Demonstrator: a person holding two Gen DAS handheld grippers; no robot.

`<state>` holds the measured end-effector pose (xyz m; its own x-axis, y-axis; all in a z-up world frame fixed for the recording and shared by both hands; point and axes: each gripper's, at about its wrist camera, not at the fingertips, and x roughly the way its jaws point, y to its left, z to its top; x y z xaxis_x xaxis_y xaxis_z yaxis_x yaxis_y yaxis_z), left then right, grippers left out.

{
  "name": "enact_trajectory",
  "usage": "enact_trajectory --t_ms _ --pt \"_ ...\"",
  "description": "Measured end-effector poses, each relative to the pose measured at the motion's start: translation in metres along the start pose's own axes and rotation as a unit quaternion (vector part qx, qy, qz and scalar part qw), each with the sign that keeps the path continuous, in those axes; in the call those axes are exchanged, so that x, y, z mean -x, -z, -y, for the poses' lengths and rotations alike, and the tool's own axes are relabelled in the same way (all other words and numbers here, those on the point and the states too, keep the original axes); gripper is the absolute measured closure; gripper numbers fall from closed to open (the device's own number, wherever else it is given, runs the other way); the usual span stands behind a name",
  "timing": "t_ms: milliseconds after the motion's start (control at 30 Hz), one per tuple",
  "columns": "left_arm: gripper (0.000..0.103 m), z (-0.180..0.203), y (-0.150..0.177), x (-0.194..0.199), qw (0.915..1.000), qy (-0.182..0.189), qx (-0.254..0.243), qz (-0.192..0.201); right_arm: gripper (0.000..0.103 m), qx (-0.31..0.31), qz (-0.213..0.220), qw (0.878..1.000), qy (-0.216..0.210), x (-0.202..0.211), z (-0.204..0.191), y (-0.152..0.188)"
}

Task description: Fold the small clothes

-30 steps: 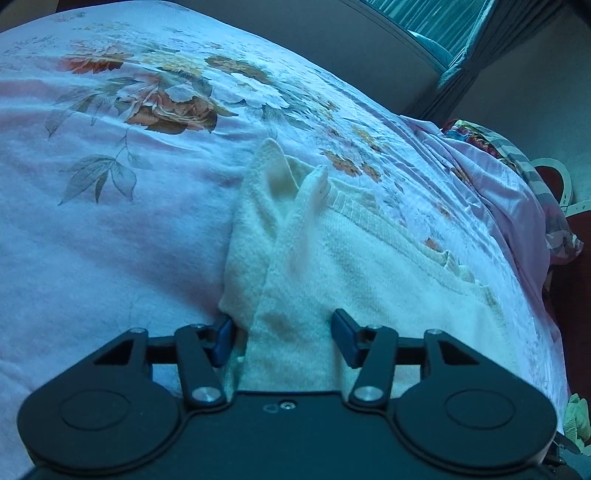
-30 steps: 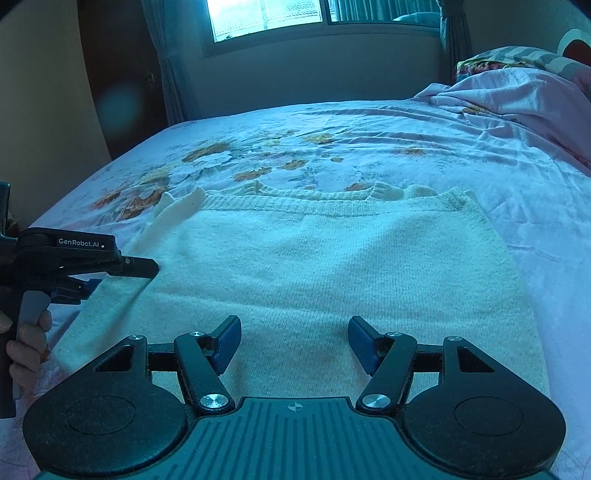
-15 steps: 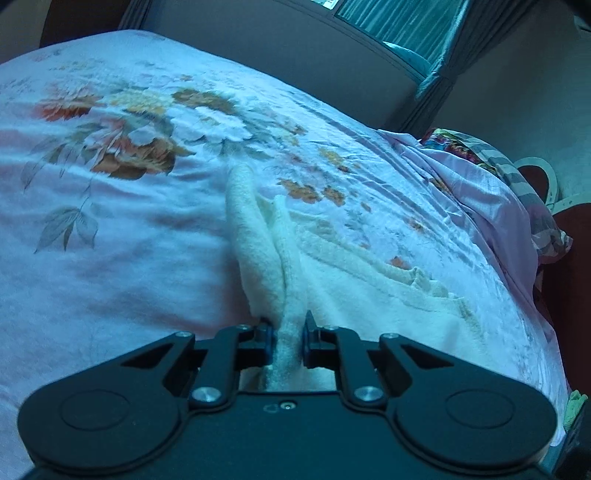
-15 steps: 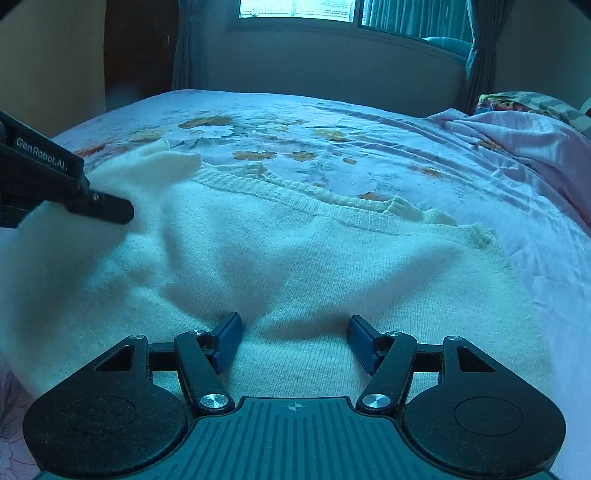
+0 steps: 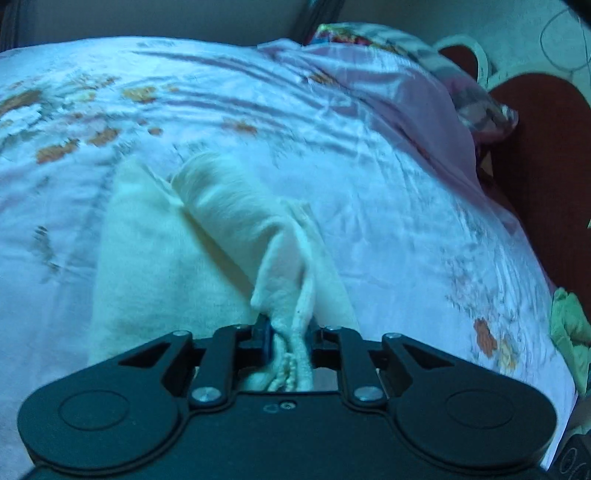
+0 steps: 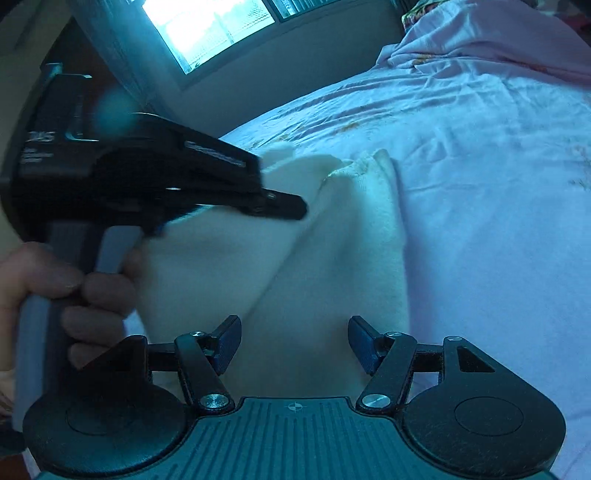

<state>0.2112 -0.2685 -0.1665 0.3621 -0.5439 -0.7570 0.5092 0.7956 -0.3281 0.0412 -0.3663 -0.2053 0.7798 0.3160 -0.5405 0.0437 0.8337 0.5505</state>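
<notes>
The left gripper (image 5: 290, 332) is pinching the cream knit sweater's (image 5: 166, 266) side edge, carrying it over the body on the floral bedsheet (image 5: 406, 221) to fold, while the right gripper (image 6: 293, 345) is hovering spread, holding nothing

A bedroom in a private home, daylight at the window.

A bed (image 5: 388, 206) spread with a pale floral sheet fills both views; a rumpled pink quilt (image 6: 491, 40) and patterned pillow (image 5: 476, 107) lie at its head, below a curtained window (image 6: 207, 29) in the plain wall.
</notes>
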Motion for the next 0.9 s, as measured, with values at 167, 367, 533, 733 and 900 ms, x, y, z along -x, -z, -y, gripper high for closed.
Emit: enact_trajectory --t_ms 167,367,533,733,900 --pt "0.074 0.008 0.0 0.01 0.9981 0.053 0.024 -0.022 0.039 -0.016 -0.007 0.999 -0.039 0.019 0.013 0.006" --pt "0.069 -0.002 -0.006 0.065 0.9985 0.045 0.01 0.031 0.039 -0.025 -0.01 0.998 -0.048 0.019 0.001 0.008" --pt "0.068 -0.036 0.01 0.094 0.9975 -0.037 -0.001 0.06 0.039 -0.042 -0.007 0.997 -0.069 0.023 -0.005 0.007" --pt "0.068 -0.067 0.051 0.087 0.9956 -0.084 -0.001 0.041 0.039 -0.065 -0.011 0.995 -0.07 0.022 -0.013 0.009" --pt "0.066 -0.069 0.087 0.064 0.9982 -0.059 0.008 -0.001 0.039 -0.147 -0.013 0.988 -0.048 0.007 0.0 0.008"
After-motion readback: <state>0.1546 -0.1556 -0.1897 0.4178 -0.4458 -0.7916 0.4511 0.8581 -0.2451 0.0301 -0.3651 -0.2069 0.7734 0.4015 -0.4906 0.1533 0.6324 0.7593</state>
